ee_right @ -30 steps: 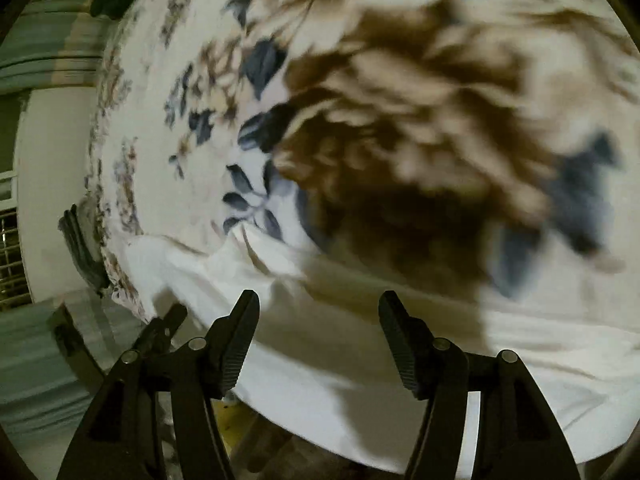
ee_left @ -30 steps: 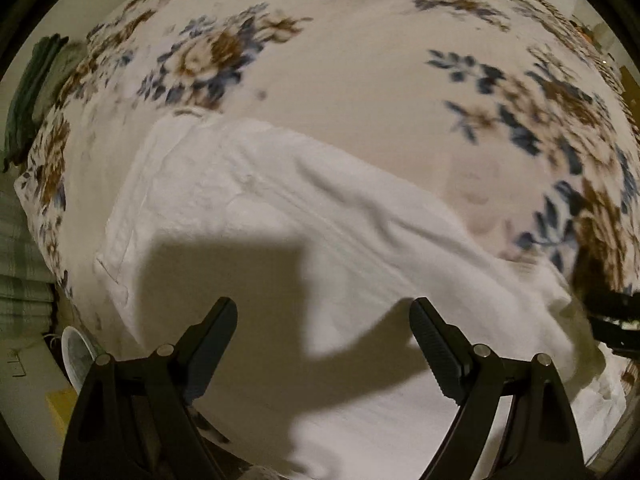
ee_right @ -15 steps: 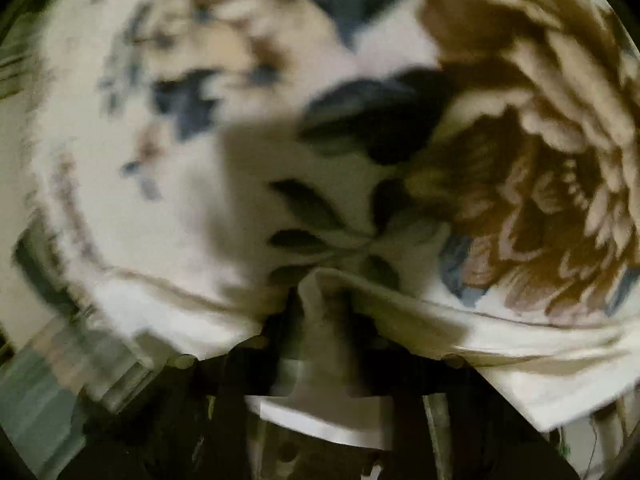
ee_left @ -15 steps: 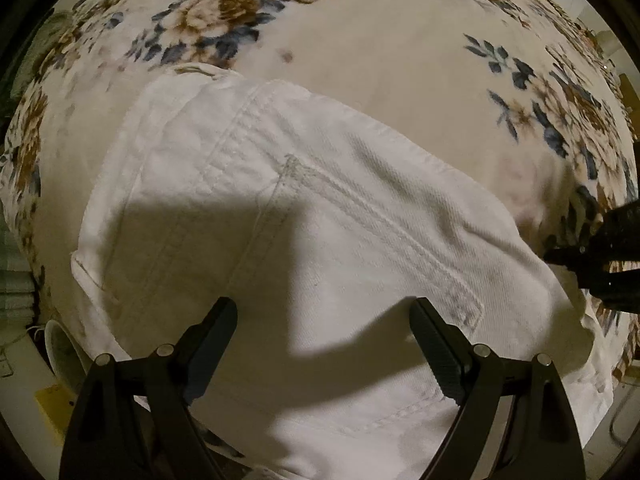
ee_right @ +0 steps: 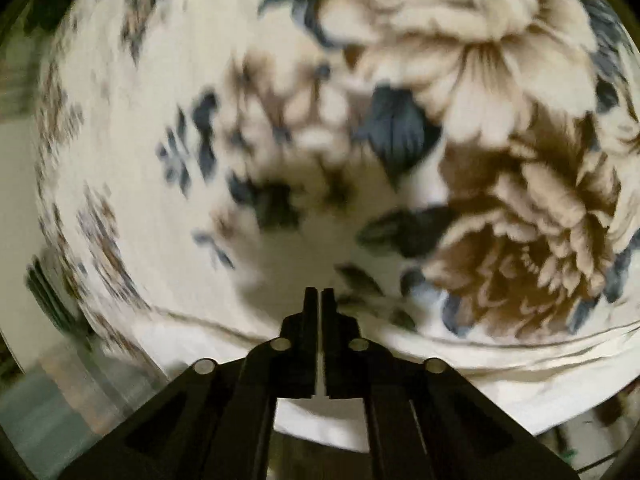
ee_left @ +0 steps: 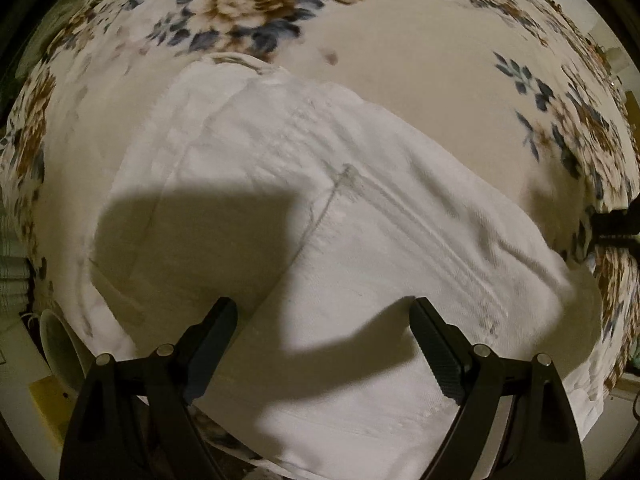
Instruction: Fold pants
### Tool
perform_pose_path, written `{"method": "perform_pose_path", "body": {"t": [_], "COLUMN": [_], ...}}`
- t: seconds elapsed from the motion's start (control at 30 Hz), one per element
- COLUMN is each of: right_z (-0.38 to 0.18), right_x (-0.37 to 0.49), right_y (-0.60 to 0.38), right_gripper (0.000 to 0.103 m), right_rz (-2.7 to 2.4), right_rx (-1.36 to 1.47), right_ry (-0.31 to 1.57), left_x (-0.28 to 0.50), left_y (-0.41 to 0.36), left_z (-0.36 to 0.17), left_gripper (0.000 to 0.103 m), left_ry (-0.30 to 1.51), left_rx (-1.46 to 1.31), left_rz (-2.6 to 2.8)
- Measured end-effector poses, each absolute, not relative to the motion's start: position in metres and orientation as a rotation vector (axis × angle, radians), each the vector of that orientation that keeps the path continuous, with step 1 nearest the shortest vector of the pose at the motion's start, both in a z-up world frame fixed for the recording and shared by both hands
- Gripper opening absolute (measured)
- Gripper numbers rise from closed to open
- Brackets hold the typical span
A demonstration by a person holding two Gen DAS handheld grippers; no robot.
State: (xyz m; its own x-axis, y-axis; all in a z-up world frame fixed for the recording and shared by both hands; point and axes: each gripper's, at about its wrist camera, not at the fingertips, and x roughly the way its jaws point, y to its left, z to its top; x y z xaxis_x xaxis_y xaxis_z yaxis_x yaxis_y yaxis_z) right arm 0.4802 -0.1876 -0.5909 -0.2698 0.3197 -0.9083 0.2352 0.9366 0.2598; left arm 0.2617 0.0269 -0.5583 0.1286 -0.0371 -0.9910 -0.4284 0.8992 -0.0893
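Note:
White pants (ee_left: 320,208) lie folded on a floral blanket (ee_left: 400,60), a stitched pocket seam facing up. My left gripper (ee_left: 322,312) is open just above the pants' near part, its shadow on the cloth. My right gripper (ee_right: 319,294) has its jaws closed together with nothing visible between them, above the blanket just past the pants' edge (ee_right: 500,356). The right gripper also shows at the right edge of the left wrist view (ee_left: 616,224), beside the pants' right end.
The floral blanket (ee_right: 480,100) covers the whole surface. A white round object (ee_left: 60,344) and a yellow item (ee_left: 44,404) sit below the bed edge at the lower left. Dark green cloth (ee_left: 52,20) lies at the far left.
My right gripper has closed from open; half a second ago white cloth stood between its jaws, now none shows. The left gripper has stayed open and shifted slightly over the pants.

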Motion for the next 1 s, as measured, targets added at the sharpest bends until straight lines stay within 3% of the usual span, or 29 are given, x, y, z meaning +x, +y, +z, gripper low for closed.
{"method": "perform_pose_path", "body": {"t": [0.03,0.07,0.23,0.27,0.3,0.33,0.4,0.63,0.77,0.87,0.93,1.0], "right_z": [-0.597,-0.602,-0.636,-0.642,-0.647,-0.649,-0.652,-0.596,-0.606,-0.610,-0.588,-0.574], "right_x": [0.475,0.471,0.453,0.451,0.449,0.447,0.446,0.440,0.440,0.441,0.438,0.436], "right_y": [-0.190,-0.189,-0.186,-0.184,-0.184,-0.186,-0.179,-0.175,-0.203,-0.237,-0.267,-0.280], "right_gripper": [0.043,0.050,0.054,0.053,0.041,0.020,0.012,0.009,0.010,0.020,0.053,0.058], "right_rz": [0.083,0.081,0.071,0.075,0.073,0.042,0.031,-0.013,-0.016,0.047,0.089,0.129], "right_rx": [0.405,0.415,0.380,0.370,0.350,0.304,0.293,0.275,0.404,0.578,0.659,0.693], "right_ry": [1.907,1.927,2.024,2.047,2.061,2.056,2.042,1.799,1.771,1.781,1.700,1.667], "left_x": [0.263,0.264,0.270,0.272,0.273,0.274,0.273,0.268,0.268,0.260,0.261,0.265], "left_y": [0.028,0.028,0.017,0.014,0.011,0.010,0.011,-0.003,-0.002,-0.007,-0.003,0.000], "left_z": [-0.557,-0.556,-0.549,-0.548,-0.548,-0.547,-0.548,-0.547,-0.553,-0.549,-0.546,-0.541], "left_gripper": [0.088,0.088,0.088,0.088,0.088,0.088,0.088,0.088,0.088,0.088,0.088,0.088], "left_ry": [1.422,1.420,1.409,1.408,1.408,1.408,1.411,1.409,1.414,1.405,1.402,1.403], "left_rx": [-0.400,-0.400,-0.365,-0.357,-0.353,-0.351,-0.352,-0.343,-0.345,-0.356,-0.369,-0.385], "left_rz": [0.296,0.294,0.271,0.266,0.261,0.258,0.254,0.239,0.239,0.243,0.244,0.249]}}
